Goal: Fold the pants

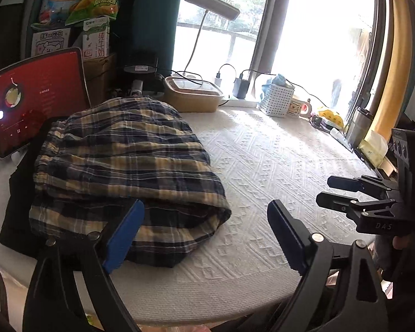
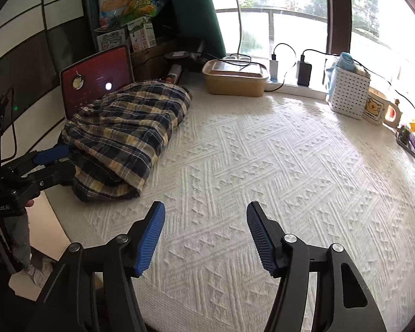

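Observation:
The plaid pants, navy and yellow, lie folded in a thick bundle at the left of the white textured tablecloth; they also show in the right wrist view. They rest on a dark garment. My left gripper is open, its left finger over the bundle's near edge, nothing held. It shows from the side in the right wrist view. My right gripper is open and empty over bare cloth, right of the pants; it shows in the left wrist view.
A tablet with a red screen stands behind the pants. A lidded tan box, chargers, a white perforated basket, a mug and small items line the window side. Snack bags stand at the back left.

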A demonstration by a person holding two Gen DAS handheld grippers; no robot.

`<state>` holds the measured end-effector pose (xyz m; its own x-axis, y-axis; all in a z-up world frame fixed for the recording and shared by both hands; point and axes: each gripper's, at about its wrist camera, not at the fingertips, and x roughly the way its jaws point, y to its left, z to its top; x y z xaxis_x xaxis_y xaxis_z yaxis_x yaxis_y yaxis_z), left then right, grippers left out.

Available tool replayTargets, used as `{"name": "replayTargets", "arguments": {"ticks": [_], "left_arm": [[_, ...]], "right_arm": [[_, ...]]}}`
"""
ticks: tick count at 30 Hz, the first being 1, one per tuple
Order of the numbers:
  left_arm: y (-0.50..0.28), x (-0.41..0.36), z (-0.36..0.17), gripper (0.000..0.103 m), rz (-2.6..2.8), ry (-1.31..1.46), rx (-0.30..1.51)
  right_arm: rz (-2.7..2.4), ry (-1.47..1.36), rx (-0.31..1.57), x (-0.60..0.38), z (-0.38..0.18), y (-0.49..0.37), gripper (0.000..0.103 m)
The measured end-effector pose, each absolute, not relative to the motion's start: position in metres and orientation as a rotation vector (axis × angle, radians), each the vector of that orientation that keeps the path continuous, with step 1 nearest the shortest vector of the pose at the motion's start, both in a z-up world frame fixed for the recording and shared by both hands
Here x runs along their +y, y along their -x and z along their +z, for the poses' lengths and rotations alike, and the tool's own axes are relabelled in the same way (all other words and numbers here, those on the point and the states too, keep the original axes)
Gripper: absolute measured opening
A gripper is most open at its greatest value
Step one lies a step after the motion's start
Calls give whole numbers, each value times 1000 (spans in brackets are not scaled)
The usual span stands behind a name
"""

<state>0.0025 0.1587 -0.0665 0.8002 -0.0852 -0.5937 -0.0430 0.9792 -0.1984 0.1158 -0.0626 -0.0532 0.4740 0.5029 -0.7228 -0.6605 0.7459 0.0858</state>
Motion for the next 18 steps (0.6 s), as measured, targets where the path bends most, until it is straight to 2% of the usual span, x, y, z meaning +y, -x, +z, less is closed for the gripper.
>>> {"name": "replayTargets", "arguments": {"ticks": [3,5,10,18], "left_arm": [[3,145,-59,92,-25,181,621],[4,137,-54,100,-3,134,615],[11,123,-38,102,-1,93,554],[27,97,-15,102,11,25,500]], "right_arm": [[670,197,792,-85,-49,-107,69],[640,182,779,-99,-45,-101,72],[589,143,736,-131,-32,-84,93],[521,108,647,-163,-7,-61,94]]}}
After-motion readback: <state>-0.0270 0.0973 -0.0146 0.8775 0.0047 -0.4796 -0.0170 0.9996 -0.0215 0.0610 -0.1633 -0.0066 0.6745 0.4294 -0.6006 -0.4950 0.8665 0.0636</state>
